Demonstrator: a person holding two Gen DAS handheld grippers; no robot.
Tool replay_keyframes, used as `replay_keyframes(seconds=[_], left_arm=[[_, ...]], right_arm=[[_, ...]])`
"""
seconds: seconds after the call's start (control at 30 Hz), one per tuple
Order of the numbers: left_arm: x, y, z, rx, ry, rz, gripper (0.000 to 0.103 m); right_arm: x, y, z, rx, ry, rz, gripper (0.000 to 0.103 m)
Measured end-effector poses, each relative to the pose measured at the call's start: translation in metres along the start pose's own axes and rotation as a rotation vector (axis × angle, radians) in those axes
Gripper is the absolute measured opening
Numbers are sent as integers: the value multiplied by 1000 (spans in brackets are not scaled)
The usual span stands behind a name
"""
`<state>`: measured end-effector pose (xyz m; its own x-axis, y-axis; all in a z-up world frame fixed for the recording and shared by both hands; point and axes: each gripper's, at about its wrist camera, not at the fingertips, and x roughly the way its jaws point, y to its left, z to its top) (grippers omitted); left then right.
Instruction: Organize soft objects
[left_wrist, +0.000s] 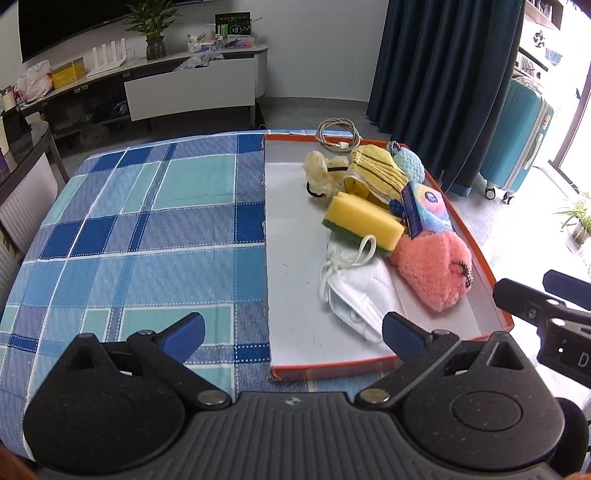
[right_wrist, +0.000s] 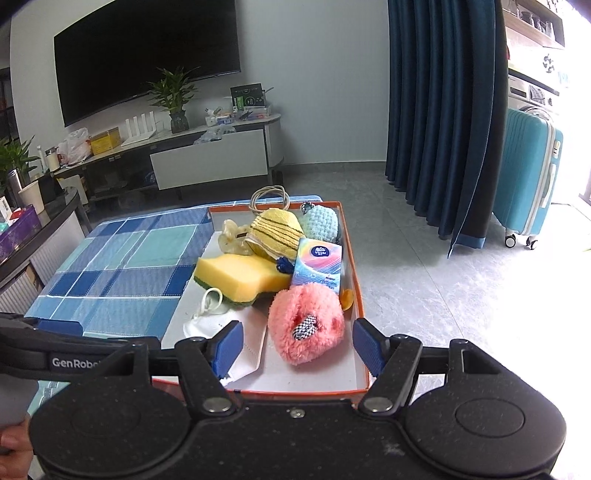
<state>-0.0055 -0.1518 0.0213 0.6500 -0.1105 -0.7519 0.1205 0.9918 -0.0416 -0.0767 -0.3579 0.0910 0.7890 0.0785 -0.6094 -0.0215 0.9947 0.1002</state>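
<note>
The left gripper (left_wrist: 293, 330) was seen at the bottom of its own view, angled steeply down over the near edge of the orange-rimmed tray (left_wrist: 476, 230), its jaws spread wide with nothing between them. One blue pad (left_wrist: 184, 332) was set over the checked blue cloth (left_wrist: 129, 221), the other above the tray's lower corner, beside the white face mask (left_wrist: 362, 291).

The right gripper (right_wrist: 297, 349) was pointed down along the tray from its near end, jaws wide and empty, the pink fluffy slipper (right_wrist: 303, 317) framed between the pads but not touched.

The soft objects were gathered in the right half of the tray: a yellow sponge (left_wrist: 364, 223) above the mask, a tissue pack (left_wrist: 424, 210) leaning above the slipper, a yellow striped knit (left_wrist: 376, 171) and a pale blue crocheted piece (left_wrist: 410, 162) toward the upper end. A coiled cable (left_wrist: 338, 134) lay at the far rim. Fingers of a hand (right_wrist: 13, 439) were visible at the lower left of the right view.
</note>
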Motion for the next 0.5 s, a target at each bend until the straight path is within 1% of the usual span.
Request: replay_keyframes(seconds=[0.2, 0.3, 0.5], left_arm=[[-4, -6, -8, 34, 2, -2, 103], [-6, -6, -10, 28, -2, -9, 103], [-3, -6, -13, 17, 18, -18, 103]], right_arm=[[-4, 6, -2, -9, 2, 0, 79], [-4, 8, -2, -12, 5, -3, 79], [-4, 7, -1, -13, 12, -10, 79]])
